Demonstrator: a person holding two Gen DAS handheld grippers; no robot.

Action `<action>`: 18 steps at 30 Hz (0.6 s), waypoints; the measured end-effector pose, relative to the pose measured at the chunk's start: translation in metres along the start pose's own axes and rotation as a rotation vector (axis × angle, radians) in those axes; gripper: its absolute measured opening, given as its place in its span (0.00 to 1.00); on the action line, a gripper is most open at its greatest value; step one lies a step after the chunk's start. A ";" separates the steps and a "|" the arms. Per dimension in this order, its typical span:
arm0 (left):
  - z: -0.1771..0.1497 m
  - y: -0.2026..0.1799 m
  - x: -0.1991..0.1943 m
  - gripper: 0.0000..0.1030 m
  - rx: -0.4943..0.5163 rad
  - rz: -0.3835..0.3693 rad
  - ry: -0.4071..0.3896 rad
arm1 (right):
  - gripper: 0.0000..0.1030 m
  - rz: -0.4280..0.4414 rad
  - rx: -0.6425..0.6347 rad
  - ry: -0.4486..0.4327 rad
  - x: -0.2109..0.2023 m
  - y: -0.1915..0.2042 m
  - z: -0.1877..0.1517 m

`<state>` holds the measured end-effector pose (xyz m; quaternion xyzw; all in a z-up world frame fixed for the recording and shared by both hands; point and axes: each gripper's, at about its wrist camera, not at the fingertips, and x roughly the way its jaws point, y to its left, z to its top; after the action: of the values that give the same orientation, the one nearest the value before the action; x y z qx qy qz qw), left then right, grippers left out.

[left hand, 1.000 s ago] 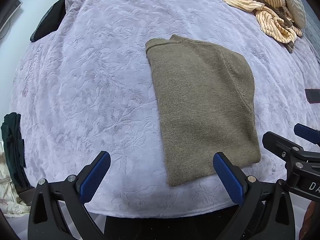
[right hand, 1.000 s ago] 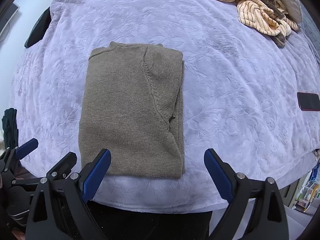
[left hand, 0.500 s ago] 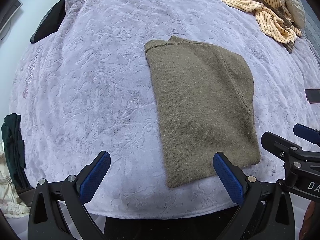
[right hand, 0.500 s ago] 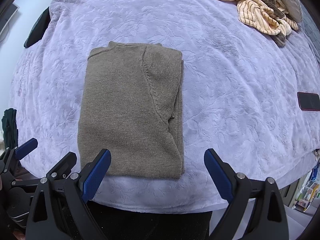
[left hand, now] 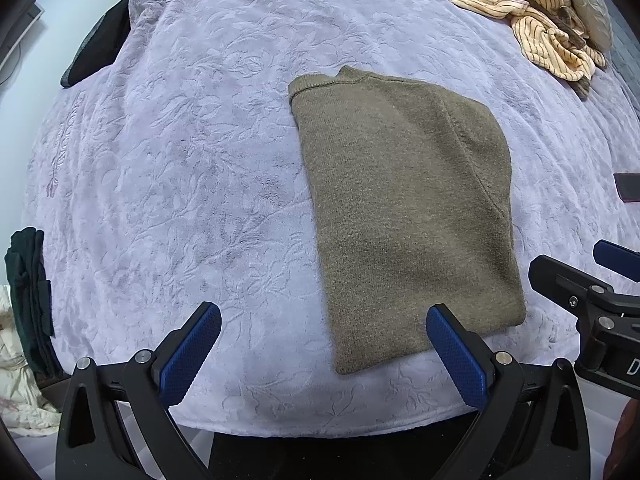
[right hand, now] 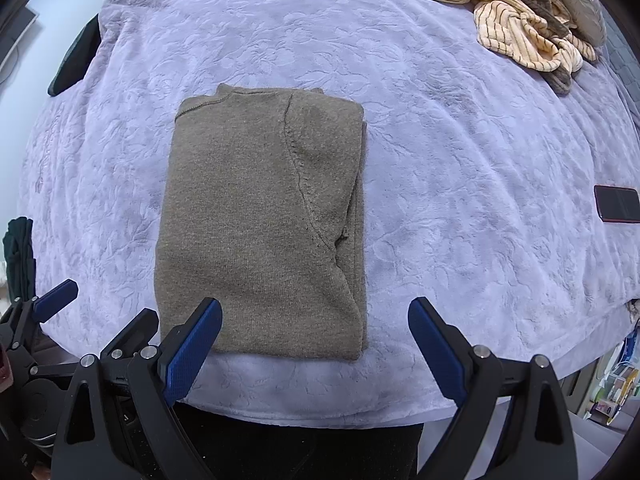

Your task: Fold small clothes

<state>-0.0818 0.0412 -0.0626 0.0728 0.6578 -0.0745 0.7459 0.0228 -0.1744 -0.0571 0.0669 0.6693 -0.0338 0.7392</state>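
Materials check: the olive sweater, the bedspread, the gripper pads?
Sweater: looks like fine wool-type knit, matte, fuzzy surface, stitched seam. Bedspread: plush lavender fleece or velvet, embossed leaf pattern, faint sheen. Pads: blue, probably rubber or textured plastic, fine dimpled grid.

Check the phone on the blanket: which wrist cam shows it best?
Right wrist. The phone lies nearly whole near the right edge, dark screen with a reddish rim. The left wrist view catches only a cropped sliver at the frame border.
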 end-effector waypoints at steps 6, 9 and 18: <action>-0.001 -0.001 0.000 1.00 -0.001 -0.002 0.003 | 0.93 -0.001 -0.004 0.000 0.000 0.000 0.002; -0.001 -0.001 0.001 1.00 -0.001 0.001 0.004 | 0.93 0.000 -0.004 -0.001 0.000 0.000 0.001; -0.001 -0.001 0.001 1.00 -0.002 0.002 0.005 | 0.93 -0.001 -0.009 0.001 0.000 0.001 0.002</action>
<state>-0.0831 0.0403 -0.0635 0.0731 0.6597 -0.0730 0.7444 0.0251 -0.1737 -0.0568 0.0633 0.6698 -0.0308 0.7392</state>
